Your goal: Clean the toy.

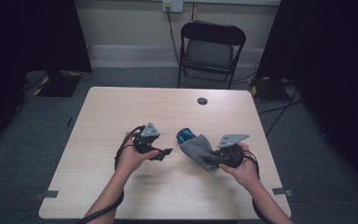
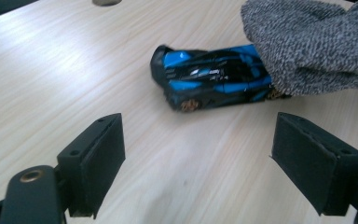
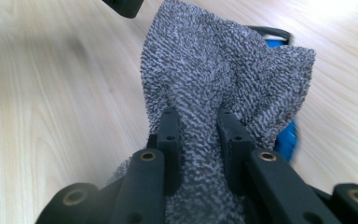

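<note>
Gripping a grey knitted cloth, the right gripper has its jaws pinched narrow on a bunched fold of the fabric, which fans out beyond them toward twelve o'clock in the right gripper view. In the high view the right gripper sits at about four o'clock on the bench, with the cloth draped from it toward ten o'clock and lying partly over a blue and black toy car. The car's nose pokes out from under the cloth's far edge, near the middle of the bench.

In the left gripper view the toy car rests on the wood at about one o'clock, its rear end hidden under the cloth. The left gripper has its jaws spread wide with only bare bench between them, well short of the car. Seen from above, the left gripper is at about eight o'clock of the car, held in the person's left hand. A folding chair stands past the bench at twelve o'clock.
</note>
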### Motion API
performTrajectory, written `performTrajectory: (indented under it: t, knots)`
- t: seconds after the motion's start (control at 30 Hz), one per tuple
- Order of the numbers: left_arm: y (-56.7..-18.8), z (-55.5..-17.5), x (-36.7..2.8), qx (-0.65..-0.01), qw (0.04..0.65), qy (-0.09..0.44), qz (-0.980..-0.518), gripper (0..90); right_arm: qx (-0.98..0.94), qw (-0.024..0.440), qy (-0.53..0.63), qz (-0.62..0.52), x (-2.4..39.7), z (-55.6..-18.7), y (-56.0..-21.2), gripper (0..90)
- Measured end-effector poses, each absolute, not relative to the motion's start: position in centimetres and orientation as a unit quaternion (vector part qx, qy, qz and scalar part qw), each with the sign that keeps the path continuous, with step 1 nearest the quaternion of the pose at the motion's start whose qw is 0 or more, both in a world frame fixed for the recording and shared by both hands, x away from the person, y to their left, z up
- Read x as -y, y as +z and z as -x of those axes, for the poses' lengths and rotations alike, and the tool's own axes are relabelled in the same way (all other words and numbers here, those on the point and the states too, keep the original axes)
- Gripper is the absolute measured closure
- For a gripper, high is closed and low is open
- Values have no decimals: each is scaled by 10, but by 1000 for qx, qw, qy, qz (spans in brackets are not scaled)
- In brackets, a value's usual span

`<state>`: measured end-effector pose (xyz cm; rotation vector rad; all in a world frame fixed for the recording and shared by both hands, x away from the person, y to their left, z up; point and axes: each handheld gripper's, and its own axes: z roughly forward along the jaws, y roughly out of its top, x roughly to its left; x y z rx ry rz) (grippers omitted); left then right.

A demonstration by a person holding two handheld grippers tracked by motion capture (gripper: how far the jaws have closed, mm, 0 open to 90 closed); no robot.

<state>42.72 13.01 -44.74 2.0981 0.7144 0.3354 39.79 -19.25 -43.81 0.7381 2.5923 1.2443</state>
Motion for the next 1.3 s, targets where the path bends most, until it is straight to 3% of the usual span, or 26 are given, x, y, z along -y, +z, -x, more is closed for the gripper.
performTrajectory:
  t: [0.87, 1.13, 1.3]
  knots:
    - [-458, -393, -215, -357, 444, 147, -808, 165, -893, 39, 406, -191, 64, -410, -468, 725]
    - [-461, -384, -223, -369, 442, 147, -804, 167, -898, 49, 390, -195, 30, -420, -480, 709]
    - [-464, -381, -223, -370, 438, 141, -807, 174, -892, 60, 390, -218, 22, -425, -483, 625]
